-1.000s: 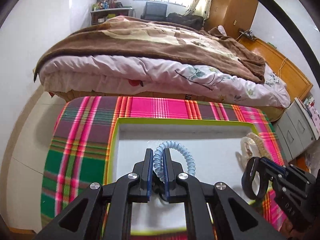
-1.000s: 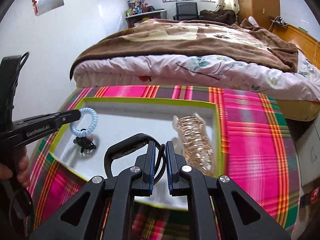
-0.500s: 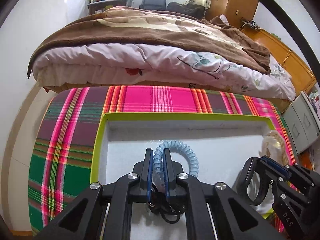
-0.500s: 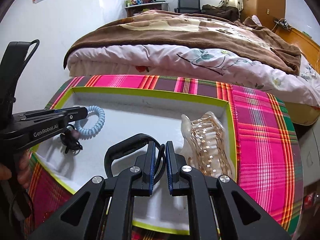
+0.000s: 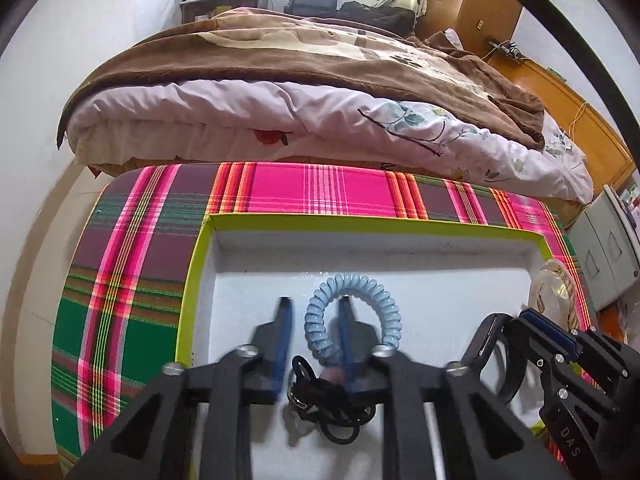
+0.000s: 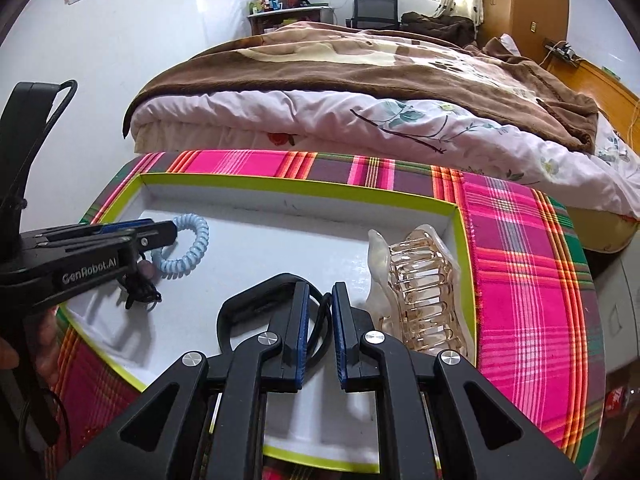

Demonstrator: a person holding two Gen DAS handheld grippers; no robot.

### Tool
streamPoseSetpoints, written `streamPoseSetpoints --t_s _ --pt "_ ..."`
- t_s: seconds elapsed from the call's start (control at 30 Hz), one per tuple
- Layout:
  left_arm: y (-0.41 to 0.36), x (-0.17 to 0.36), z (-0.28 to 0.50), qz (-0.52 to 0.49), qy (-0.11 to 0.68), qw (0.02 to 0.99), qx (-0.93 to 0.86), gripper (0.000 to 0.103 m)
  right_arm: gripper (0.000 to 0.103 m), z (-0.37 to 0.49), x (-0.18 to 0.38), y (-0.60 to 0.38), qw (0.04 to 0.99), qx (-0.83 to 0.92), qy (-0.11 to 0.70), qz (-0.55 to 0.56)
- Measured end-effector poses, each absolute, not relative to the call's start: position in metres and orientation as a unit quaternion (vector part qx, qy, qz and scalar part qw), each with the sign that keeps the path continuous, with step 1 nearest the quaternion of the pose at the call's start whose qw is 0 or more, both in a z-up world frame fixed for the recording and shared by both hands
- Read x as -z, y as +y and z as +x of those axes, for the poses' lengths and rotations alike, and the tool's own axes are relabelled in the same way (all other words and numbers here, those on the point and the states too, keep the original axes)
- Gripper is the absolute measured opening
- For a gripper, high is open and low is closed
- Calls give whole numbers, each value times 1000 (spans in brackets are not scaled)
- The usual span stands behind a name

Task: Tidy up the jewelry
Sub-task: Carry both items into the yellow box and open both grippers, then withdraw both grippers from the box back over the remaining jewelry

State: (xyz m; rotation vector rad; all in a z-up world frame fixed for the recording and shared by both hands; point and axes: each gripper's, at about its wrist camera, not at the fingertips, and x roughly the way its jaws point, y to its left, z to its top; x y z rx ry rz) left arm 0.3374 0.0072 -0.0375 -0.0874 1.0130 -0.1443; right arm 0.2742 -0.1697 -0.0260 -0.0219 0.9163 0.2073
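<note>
A white tray with a lime rim (image 5: 360, 222) (image 6: 280, 184) sits on a plaid-covered table. My left gripper (image 5: 314, 312) (image 6: 160, 236) is open low over the tray. A light blue coil hair tie (image 5: 354, 312) (image 6: 188, 248) lies between its fingers, around the right finger. A black hair tie bundle (image 5: 328, 404) (image 6: 140, 292) lies just behind it. My right gripper (image 6: 320, 304) (image 5: 516, 336) is shut on a black bangle (image 6: 256, 304) (image 5: 488, 356) above the tray. A clear amber claw clip (image 6: 420, 292) (image 5: 556, 296) lies at the tray's right end.
The plaid cloth (image 5: 132, 280) (image 6: 528, 280) covers the table around the tray. A bed with a brown blanket (image 5: 320, 68) stands just beyond the table. A grey drawer unit (image 5: 608, 256) is at the right.
My left gripper has opened and let go of the blue coil hair tie, which now rests in the tray. My right gripper has moved lower over the tray, still holding the bangle.
</note>
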Motion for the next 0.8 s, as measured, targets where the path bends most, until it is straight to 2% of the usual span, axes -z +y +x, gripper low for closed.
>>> streamPoseSetpoints --t_s 0.03,0.17,0.3,0.6,0.7,0.8 --pt "7 37 337 -42 485 871 70 38 12 274 26 -170 892 -99 441 -10" --pt "8 34 333 -41 483 872 67 41 13 271 23 -170 894 -98 438 -7" --pt "7 27 326 -37 478 875 67 51 15 266 19 -173 896 -98 434 0" --pt "3 3 297 -30 462 884 67 52 15 244 1 -176 903 -97 418 8" --pt "4 -7 284 -32 456 887 66 58 16 233 -6 -179 906 -95 413 10" --pt "8 -17 268 -37 448 891 64 58 16 218 -15 -184 909 -95 405 16"
